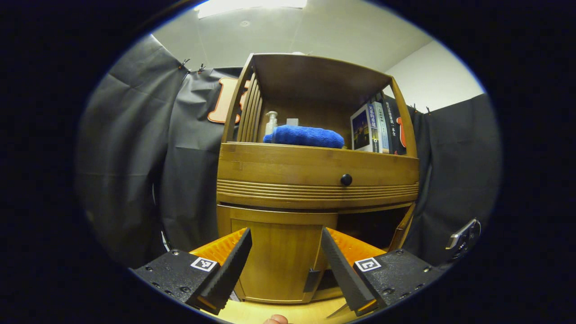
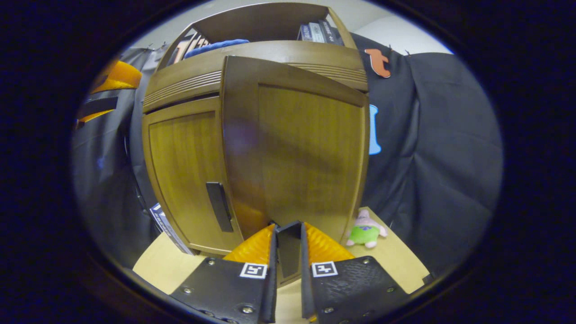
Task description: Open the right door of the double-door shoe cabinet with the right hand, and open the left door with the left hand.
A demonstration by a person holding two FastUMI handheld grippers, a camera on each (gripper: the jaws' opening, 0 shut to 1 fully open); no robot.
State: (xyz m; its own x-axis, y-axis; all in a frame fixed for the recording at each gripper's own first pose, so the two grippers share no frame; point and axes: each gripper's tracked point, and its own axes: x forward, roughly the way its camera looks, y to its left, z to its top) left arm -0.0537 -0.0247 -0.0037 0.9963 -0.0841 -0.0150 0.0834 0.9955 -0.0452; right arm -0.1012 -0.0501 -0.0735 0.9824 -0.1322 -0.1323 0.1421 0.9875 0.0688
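Roughly halfway, the right claw [image 2: 288, 252] pinches the handle [image 2: 288, 252] of the right door [image 2: 310, 153], which is swung out, while the left claw [image 1: 285, 261] gapes empty before the closed left door [image 1: 279, 261], its handle [image 1: 311, 280] untouched.

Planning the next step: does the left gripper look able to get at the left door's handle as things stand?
Probably yes. The left gripper is open and faces the closed left door, whose handle lies just ahead with nothing in between. The right door, held by the right gripper, swings clear.
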